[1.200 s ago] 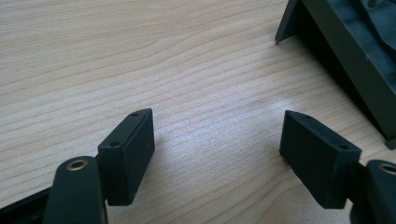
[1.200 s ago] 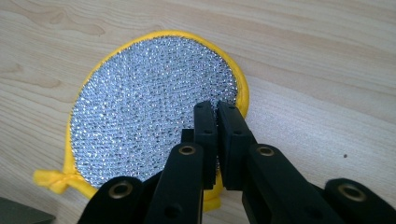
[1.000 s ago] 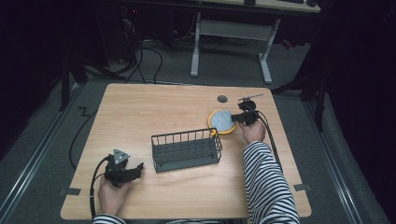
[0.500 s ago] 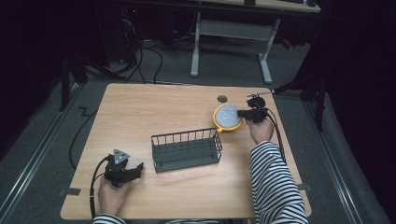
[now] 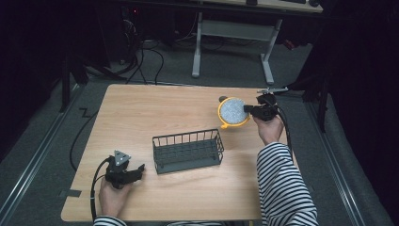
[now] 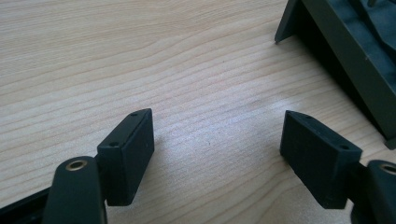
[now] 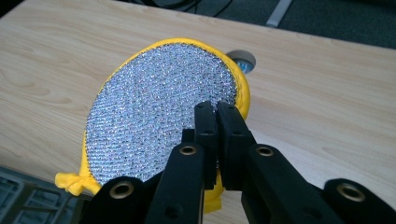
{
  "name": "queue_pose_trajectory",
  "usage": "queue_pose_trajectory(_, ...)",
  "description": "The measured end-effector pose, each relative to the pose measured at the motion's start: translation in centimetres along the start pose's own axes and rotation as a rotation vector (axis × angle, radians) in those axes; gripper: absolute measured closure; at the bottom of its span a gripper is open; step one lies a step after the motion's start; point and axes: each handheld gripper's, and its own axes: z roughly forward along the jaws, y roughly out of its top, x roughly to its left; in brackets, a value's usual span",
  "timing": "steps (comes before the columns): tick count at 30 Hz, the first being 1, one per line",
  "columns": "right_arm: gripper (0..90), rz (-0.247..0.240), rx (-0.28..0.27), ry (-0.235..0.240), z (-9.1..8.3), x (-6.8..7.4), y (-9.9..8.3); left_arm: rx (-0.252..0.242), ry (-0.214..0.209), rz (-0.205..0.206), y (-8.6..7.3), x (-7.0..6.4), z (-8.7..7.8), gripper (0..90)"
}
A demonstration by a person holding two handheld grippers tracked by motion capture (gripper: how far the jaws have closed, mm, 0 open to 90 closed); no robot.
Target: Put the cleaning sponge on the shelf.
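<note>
A round scouring pad (image 5: 233, 112) with a silver mesh face and yellow rim hangs above the table's right side, tilted up. My right gripper (image 5: 247, 109) is shut on its edge; in the right gripper view the jaws (image 7: 216, 122) pinch the scouring pad (image 7: 159, 116) at its near rim. A dark wire basket (image 5: 187, 150) stands mid-table, below and left of the pad. My left gripper (image 5: 137, 170) rests near the front left of the table, open, with bare wood between its jaws (image 6: 217, 144). The basket's corner (image 6: 345, 42) shows at the upper right of the left gripper view.
A round cable port (image 5: 223, 99) lies in the tabletop just behind the pad, and shows as the port (image 7: 243, 60) past the pad's rim. Cables trail from both grippers. A desk frame (image 5: 235, 42) stands on the floor beyond the table's far edge.
My right gripper has lifted the scouring pad and carried it a little back and to the right, tilting it up. The left gripper has stayed put.
</note>
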Motion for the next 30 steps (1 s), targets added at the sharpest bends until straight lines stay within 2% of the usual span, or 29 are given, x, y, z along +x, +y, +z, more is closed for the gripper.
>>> queue_pose_trajectory(5, 88.0, -0.02, -0.03, 0.012, -1.5, 0.7, 0.8, 0.0, 0.0, 0.0, 0.0, 0.0, 0.0, 26.7)
queue_pose_trajectory(13, 88.0, -0.059, -0.056, 0.038, -2.5, 1.9, 1.4, 0.0, 0.0, 0.0, 0.0, 0.0, 0.0, 26.7)
queue_pose_trajectory(18, 88.0, -0.097, -0.059, 0.075, -2.8, 3.6, 1.7, 0.0, 0.0, 0.0, 0.0, 0.0, 0.0, 26.6)
queue_pose_trajectory(19, 88.0, -0.113, -0.06, 0.091, -2.7, 4.3, 1.8, 0.001, -0.001, 0.0, 0.0, 0.0, 0.0, 26.7)
queue_pose_trajectory(21, 88.0, -0.117, -0.059, 0.1, -2.7, 4.6, 1.8, -0.001, 0.0, -0.001, 0.0, 0.0, 0.0, 26.7)
queue_pose_trajectory(26, 88.0, -0.164, -0.058, 0.159, -2.3, 6.7, 1.5, 0.0, -0.001, 0.0, 0.0, 0.0, 0.0, 26.6)
queue_pose_trajectory(27, 87.9, -0.179, -0.047, 0.179, -2.1, 7.6, 1.2, 0.0, 0.0, 0.0, 0.0, 0.0, 0.0, 26.6)
queue_pose_trajectory(30, 87.9, -0.201, -0.044, 0.199, -1.8, 8.3, 1.0, -0.001, 0.0, -0.001, 0.0, 0.0, 0.0, 26.6)
